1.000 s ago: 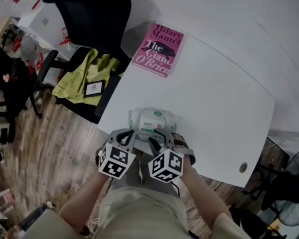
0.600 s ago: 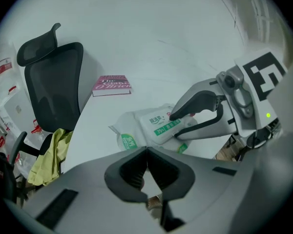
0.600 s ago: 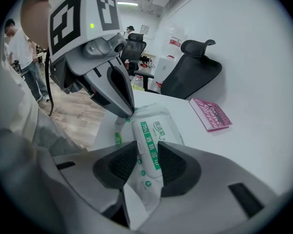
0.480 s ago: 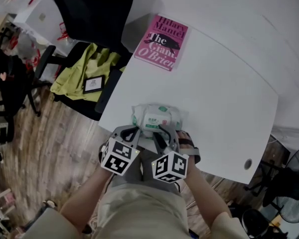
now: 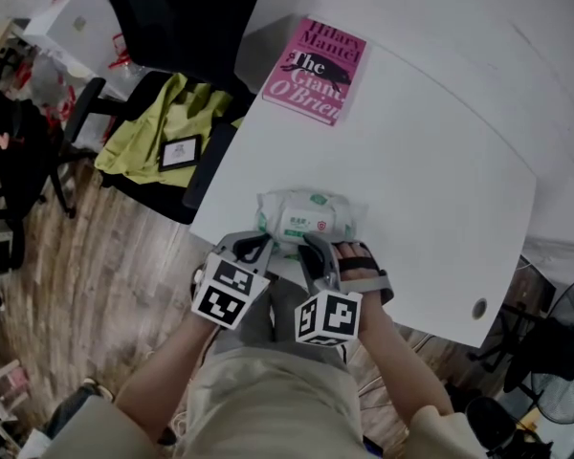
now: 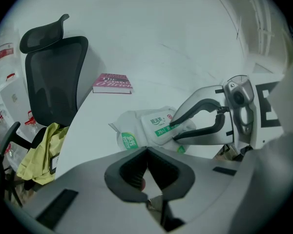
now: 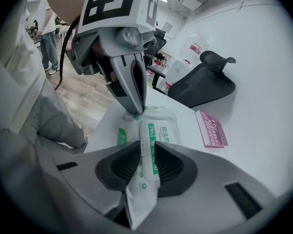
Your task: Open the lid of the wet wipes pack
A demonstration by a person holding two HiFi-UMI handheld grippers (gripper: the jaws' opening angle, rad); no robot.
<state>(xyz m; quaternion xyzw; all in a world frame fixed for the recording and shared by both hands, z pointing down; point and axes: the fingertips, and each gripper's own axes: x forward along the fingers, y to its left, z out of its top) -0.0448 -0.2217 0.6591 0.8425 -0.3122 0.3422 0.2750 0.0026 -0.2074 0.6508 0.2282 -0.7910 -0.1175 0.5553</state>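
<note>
The wet wipes pack (image 5: 306,216), white with green print, lies flat near the front edge of the white table (image 5: 411,161). My right gripper (image 5: 314,247) comes at its near side. In the right gripper view the pack (image 7: 154,130) has its near end between the pads of the right gripper (image 7: 146,155), whose jaws are closing and touch it on both sides. My left gripper (image 5: 256,247) sits at the pack's left end. Seen from the right, the left gripper (image 7: 135,110) has its fingers together, tips on the crimped seam. In the left gripper view the left gripper (image 6: 146,152) is shut just before the pack (image 6: 151,128).
A pink book (image 5: 316,70) lies at the table's far left corner. A black office chair (image 5: 187,17) with a yellow-green garment (image 5: 163,132) stands left of the table. There is a cable hole (image 5: 479,307) at the front right, and a fan (image 5: 564,371) on the floor beyond.
The right gripper has rolled and its jaws have narrowed around the pack's near end. The left gripper has stayed at the pack's left end.
</note>
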